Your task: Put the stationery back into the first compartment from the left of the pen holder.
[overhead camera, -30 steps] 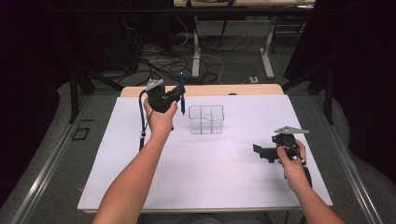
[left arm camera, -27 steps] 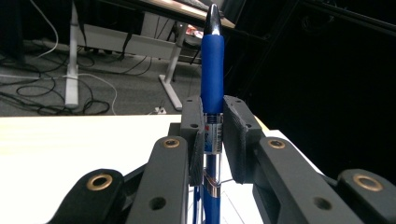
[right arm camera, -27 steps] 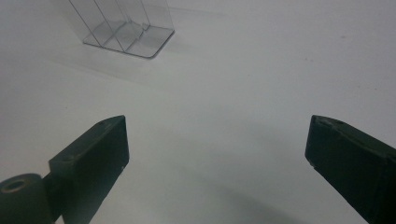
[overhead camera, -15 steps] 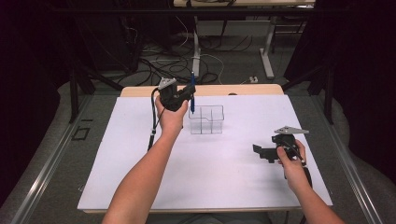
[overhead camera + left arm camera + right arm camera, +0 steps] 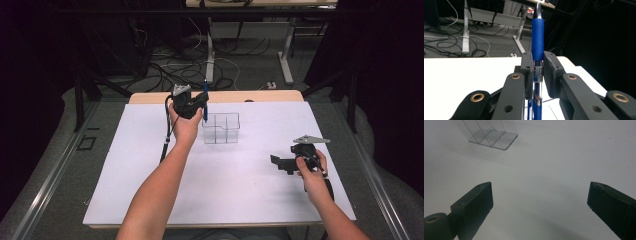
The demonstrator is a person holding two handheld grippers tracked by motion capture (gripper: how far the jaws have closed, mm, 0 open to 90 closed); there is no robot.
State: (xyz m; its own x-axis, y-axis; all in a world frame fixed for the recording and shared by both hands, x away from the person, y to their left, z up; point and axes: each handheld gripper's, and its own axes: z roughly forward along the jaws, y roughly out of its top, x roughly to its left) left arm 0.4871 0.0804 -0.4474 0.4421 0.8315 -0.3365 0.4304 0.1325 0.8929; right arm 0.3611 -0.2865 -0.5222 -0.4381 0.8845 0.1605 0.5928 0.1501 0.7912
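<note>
Left gripper clamped the pen upright, organizer at five o'clock; pen could strike its rim

Wide bare stretch of white table between the two arms, nothing lying on it, free passage there. The clear divided box stands alone toward the far middle, its top open, with room on its right and near sides. On its left the way is taken: the left gripper hangs there holding an upright blue pen just beside the left wall.
</note>
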